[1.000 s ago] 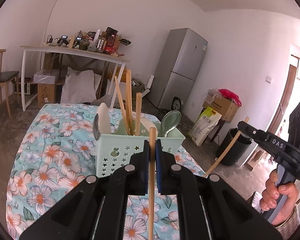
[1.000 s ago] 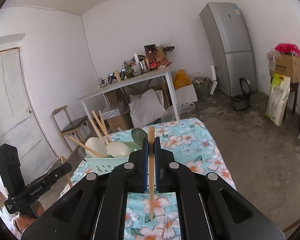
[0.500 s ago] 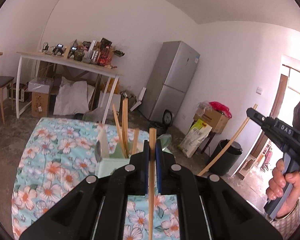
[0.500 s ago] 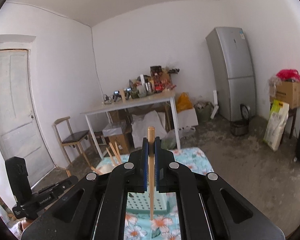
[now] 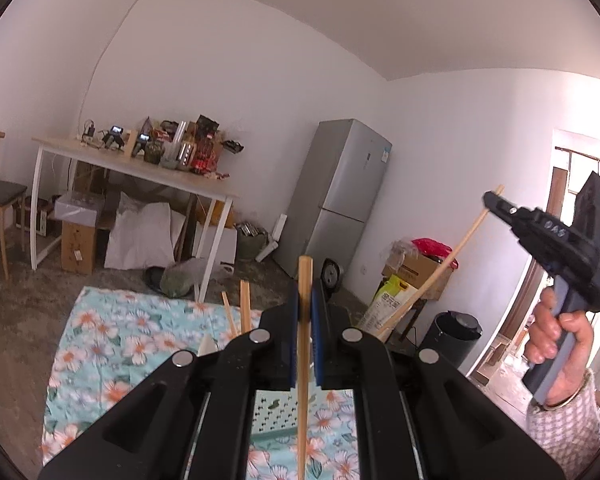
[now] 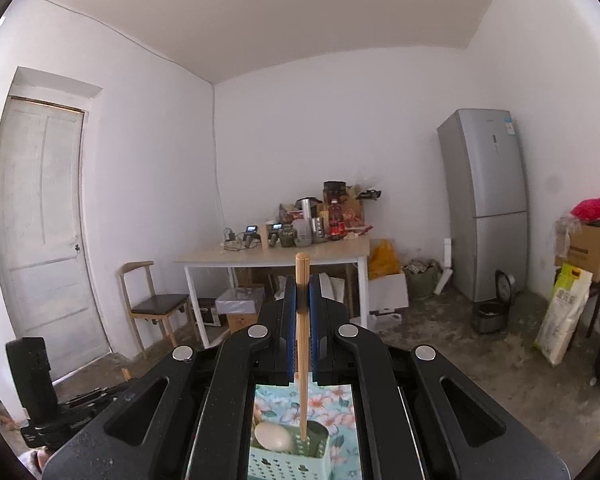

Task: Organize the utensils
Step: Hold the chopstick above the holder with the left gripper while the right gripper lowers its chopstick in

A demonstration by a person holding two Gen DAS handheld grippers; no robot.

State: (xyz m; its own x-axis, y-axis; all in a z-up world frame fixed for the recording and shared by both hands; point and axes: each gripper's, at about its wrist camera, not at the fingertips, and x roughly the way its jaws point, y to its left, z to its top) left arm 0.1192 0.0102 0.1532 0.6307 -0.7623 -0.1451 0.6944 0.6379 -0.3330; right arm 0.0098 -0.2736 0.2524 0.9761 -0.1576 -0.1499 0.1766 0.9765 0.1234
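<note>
Wooden chopstick (image 5: 303, 344) clamped upright between the blue-padded fingers (image 5: 291, 344) of the left gripper (image 5: 305, 336), top end sticking above the pads, lower end running down out of frame. Right gripper (image 6: 302, 320), same setup: its fingers (image 6: 315, 332) pinch a second chopstick (image 6: 302, 344) near vertical, lower tip hanging over the mint-green utensil basket (image 6: 288, 462) below. Whether the tip is inside the basket or just above the rim, can't tell.

Basket sits on the desk with the floral tablecloth (image 5: 100, 344). Right wrist view shows a pale spoon bowl (image 6: 272, 436) lying inside it. Left wrist view shows only a strip of the basket's perforated wall between the gripper arms, plus two more chopstick tops (image 5: 240, 308) poking up just left of the fingers, both leaning a bit.

Left view also catches the right gripper from the side at frame right, held by a hand (image 5: 556, 344) with a bracelet and a checked sleeve; its chopstick slants down-left from the tip, well apart from the left one. Right view catches the left gripper's black body low at frame left.

Background: white-legged table (image 6: 276, 258) cluttered with bottles and boxes, silver fridge (image 6: 484, 200), wooden chair (image 6: 156, 304), white door (image 6: 40, 216), cardboard box (image 6: 588, 252), rice sack (image 6: 562, 316), black bin (image 5: 454, 336).
</note>
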